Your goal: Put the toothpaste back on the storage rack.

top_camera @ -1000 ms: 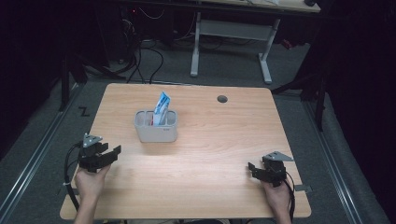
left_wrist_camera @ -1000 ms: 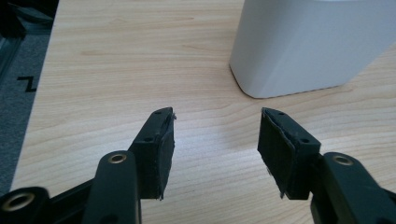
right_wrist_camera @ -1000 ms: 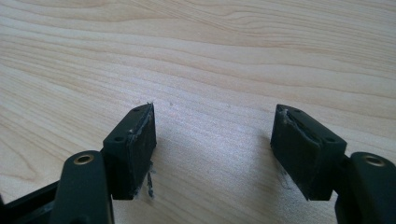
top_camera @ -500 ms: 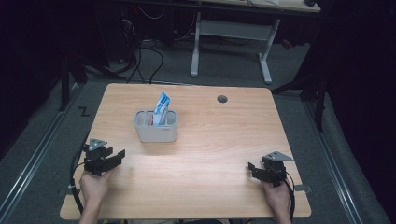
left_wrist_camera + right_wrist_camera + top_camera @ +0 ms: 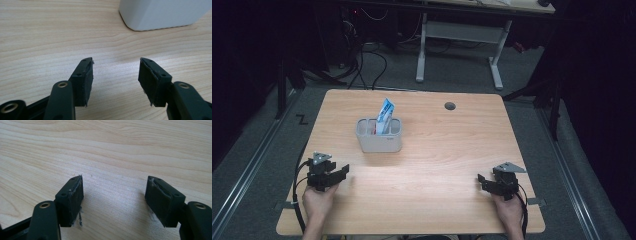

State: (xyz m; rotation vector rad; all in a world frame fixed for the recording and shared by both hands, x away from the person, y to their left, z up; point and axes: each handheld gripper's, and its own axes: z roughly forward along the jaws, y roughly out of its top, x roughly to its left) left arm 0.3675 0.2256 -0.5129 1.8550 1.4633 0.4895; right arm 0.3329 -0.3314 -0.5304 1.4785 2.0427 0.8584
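The desk [image 5: 422,200] lies mostly bare. I keep the grey holder [image 5: 379,136] left of centre, toward the far side, where either hand could get to it. A blue-and-white packet [image 5: 385,116] stands upright in it, top poking out, easy to pinch. My left tool [image 5: 336,176] sits near the left edge, jaws wide with nothing between, aimed toward the holder. My right tool [image 5: 484,181] rests near the right, also wide and empty.
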